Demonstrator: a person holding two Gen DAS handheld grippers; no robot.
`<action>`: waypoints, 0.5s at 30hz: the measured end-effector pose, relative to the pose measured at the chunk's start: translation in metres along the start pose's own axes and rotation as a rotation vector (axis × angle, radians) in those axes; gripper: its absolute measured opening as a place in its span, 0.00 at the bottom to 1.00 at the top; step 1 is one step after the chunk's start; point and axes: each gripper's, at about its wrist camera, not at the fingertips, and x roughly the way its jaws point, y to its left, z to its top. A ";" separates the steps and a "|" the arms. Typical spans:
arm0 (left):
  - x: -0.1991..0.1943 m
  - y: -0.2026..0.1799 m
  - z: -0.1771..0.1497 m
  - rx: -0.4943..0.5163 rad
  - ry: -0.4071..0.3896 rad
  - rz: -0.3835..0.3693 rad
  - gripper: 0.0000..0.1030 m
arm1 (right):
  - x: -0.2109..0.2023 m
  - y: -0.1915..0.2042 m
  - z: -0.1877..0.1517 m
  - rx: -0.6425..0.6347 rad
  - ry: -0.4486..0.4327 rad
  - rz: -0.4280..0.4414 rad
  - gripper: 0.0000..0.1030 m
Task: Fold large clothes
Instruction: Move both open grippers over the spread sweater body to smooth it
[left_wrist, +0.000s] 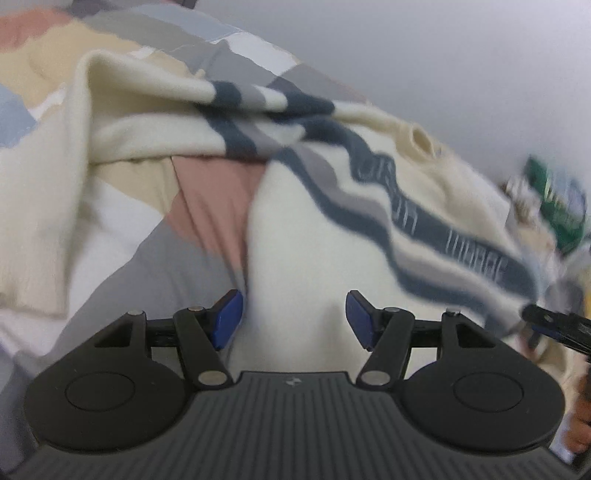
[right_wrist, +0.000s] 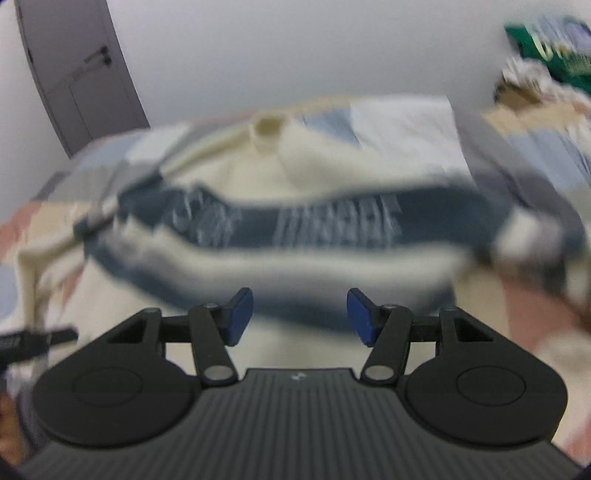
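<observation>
A cream knit sweater (left_wrist: 295, 229) with a dark blue and grey lettered band across the chest lies on a patchwork bedspread (left_wrist: 177, 266). Its sleeve is folded across at upper left in the left wrist view. My left gripper (left_wrist: 291, 319) is open just above the sweater's lower body, with nothing between its blue pads. My right gripper (right_wrist: 300, 317) is open over the sweater (right_wrist: 280, 266), near its hem, and holds nothing. The right gripper's tip shows at the right edge of the left wrist view (left_wrist: 554, 325). The right wrist view is blurred.
The bedspread (right_wrist: 406, 122) has pink, beige, grey and white patches. A grey door (right_wrist: 77, 74) stands at the far left of a white wall. Green and patterned items (right_wrist: 546, 48) lie at the bed's far right corner.
</observation>
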 end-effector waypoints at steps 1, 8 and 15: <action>-0.004 -0.004 -0.005 0.028 0.000 0.013 0.65 | -0.004 -0.004 -0.009 0.010 0.019 0.002 0.57; -0.040 -0.002 -0.031 0.001 0.008 -0.066 0.53 | -0.041 -0.024 -0.071 -0.001 0.053 -0.052 0.57; -0.061 0.008 -0.051 -0.079 0.029 -0.049 0.34 | -0.023 -0.047 -0.091 0.193 0.208 0.005 0.57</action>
